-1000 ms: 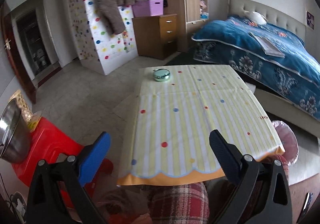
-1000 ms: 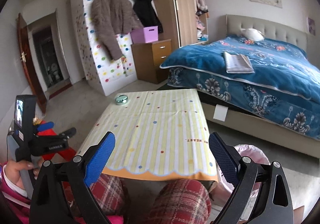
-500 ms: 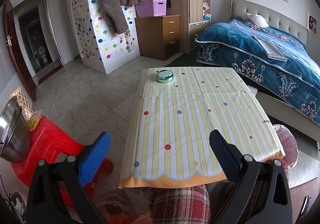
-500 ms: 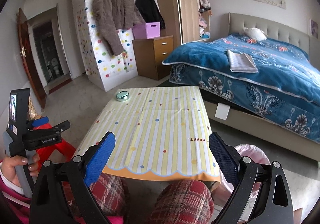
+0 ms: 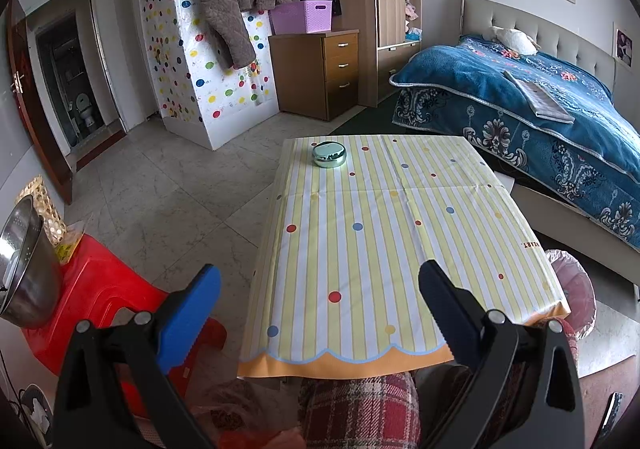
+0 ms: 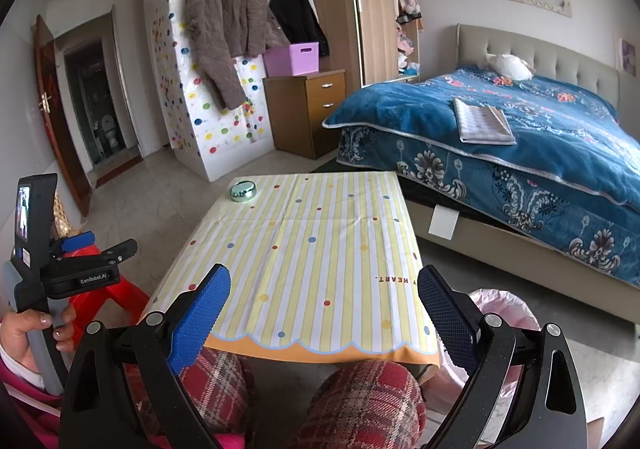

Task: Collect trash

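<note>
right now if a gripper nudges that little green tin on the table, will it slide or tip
The tin looks low and wide, so it would probably slide rather than tip. Its shiny metal and the smooth tablecloth suggest it slips easily. It seems small and light; the fingers may struggle on its rounded sides.

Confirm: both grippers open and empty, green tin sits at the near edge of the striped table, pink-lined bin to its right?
Not quite. The green tin sits at the table's far end, per the left wrist view. Left gripper and right gripper are open and empty; the pink-lined bin is right.

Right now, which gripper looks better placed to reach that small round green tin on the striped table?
Probably the left gripper: the small round green tin sits on the table's left half, nearer its side. Both grippers are open, empty.
</note>
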Demonstrator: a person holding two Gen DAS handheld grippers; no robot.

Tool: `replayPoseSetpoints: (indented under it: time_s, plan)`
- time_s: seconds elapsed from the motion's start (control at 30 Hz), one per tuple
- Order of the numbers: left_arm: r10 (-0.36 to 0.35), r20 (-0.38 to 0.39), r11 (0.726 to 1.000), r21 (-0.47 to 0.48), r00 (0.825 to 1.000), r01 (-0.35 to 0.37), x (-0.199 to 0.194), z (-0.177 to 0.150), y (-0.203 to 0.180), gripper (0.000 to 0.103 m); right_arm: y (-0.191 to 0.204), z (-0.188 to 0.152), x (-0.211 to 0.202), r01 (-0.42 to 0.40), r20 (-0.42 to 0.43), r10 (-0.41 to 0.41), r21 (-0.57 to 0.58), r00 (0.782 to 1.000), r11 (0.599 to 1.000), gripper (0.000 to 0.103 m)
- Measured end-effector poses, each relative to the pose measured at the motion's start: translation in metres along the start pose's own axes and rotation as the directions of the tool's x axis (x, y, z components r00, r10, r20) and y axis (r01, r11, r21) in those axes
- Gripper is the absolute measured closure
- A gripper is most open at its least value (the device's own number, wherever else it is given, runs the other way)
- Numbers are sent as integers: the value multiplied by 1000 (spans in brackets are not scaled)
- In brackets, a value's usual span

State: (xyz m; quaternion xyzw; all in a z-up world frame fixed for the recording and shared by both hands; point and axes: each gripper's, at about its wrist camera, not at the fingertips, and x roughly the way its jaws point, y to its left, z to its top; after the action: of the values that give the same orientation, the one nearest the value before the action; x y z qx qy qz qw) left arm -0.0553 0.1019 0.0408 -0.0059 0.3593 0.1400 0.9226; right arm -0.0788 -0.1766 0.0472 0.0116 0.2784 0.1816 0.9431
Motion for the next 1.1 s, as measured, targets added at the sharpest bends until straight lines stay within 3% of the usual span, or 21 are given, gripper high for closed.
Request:
replayPoseSetpoints:
  time_s: [1.1]
  plan:
    - [-1, -2, 1000, 4, 1000, 1, 3, 0, -4, 7, -3, -1, 1, -2, 0, 2, 1, 1000, 1000, 10]
